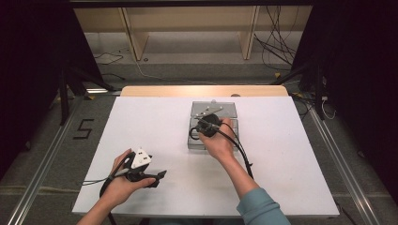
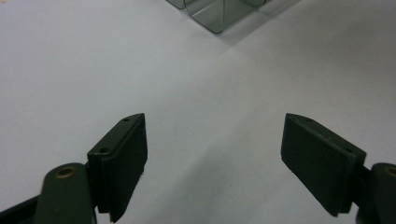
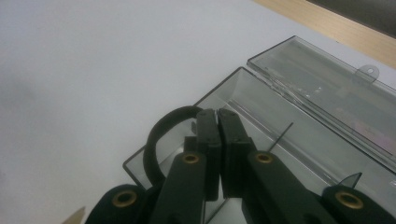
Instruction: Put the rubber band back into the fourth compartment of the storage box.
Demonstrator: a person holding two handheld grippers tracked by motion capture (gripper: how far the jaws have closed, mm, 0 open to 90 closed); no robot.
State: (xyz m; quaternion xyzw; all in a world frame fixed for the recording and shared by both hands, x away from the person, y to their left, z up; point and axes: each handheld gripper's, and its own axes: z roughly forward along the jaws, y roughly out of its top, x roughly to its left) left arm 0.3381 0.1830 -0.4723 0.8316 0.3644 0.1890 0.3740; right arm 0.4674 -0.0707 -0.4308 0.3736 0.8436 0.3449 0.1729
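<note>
Table (image 1: 141, 122): white board, it takes the middle of the high view.
Clear plastic case (image 1: 230, 110): centre of the frame, slightly right, lid lying open toward the top.
Right gripper (image 3: 218, 122): above the case, jaws pressed together, nothing seen between them.
Left gripper (image 2: 212, 154): lower left, jaws spread wide over bare table.

A white surface (image 1: 141, 126) sits on grey floor (image 1: 56, 140) marked "5" (image 1: 83, 129); pale wooden shelving (image 1: 187, 28) and loose cables (image 1: 277, 44) stand behind.
</note>
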